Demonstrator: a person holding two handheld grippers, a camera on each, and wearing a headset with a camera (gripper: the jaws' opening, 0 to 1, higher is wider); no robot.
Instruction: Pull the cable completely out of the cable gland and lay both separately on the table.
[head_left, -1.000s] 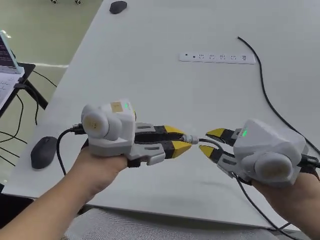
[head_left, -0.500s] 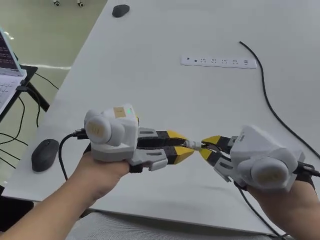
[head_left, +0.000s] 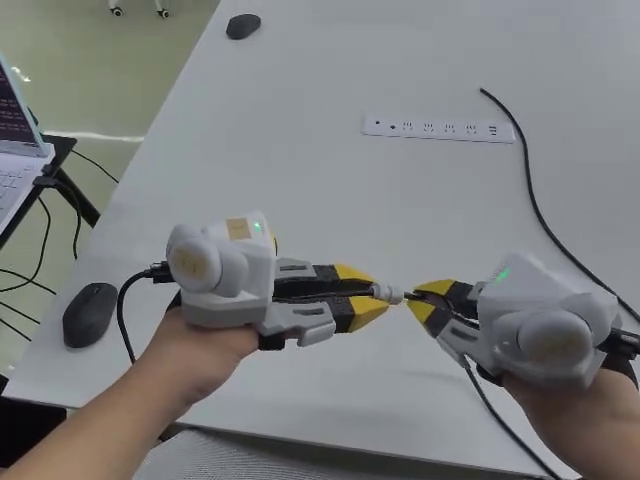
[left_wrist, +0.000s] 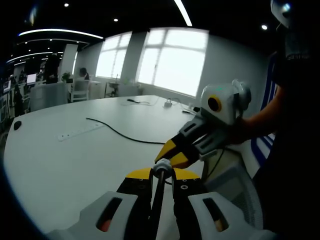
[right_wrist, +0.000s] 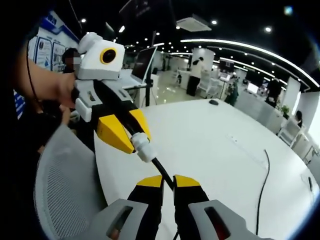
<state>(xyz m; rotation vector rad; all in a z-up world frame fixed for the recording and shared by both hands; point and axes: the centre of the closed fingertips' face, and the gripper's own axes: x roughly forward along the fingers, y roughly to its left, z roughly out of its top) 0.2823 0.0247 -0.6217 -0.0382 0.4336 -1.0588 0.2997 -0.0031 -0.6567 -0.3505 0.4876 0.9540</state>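
Had the gland clamped at the tips of the left gripper and the cable pinched tight in the right gripper just beside it, all held in the air over the table's near edge. Called for a straight pull along the cable axis, hands drawing apart, no twist or kink at the gland mouth. Probably needed firm grip on both sides so that neither slipped mid-pull.

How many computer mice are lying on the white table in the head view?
2. The far mouse lies at the far end of the table; the near mouse lies by its left edge. Others could be hidden.
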